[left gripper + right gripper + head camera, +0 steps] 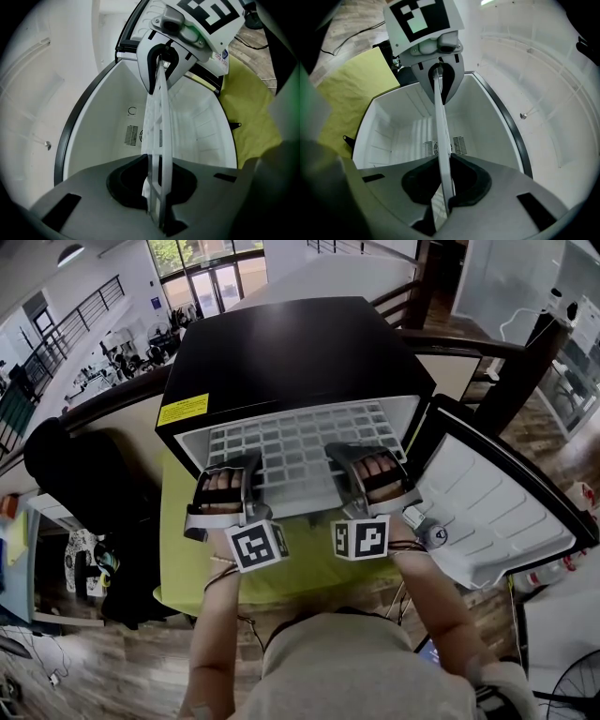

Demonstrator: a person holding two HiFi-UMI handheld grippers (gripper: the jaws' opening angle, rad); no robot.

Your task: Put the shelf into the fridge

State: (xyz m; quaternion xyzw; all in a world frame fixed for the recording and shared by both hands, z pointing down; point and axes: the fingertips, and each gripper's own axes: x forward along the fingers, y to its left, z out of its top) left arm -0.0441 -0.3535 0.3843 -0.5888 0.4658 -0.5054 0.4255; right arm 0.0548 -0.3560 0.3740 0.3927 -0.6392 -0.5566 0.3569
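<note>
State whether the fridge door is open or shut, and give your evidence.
Open. The door stands wide at right; the white inside of the fridge shows.

Seen from above, a black mini fridge (300, 352) stands open on a yellow-green tabletop (187, 563). Its white-lined door (497, 512) is swung out to the right. A white grid shelf (300, 442) lies flat, its far part under the fridge's top. My left gripper (228, 474) and my right gripper (367, 463) clasp its near edge, side by side. A yellow label (183, 410) sits at the fridge's near left corner.
</note>
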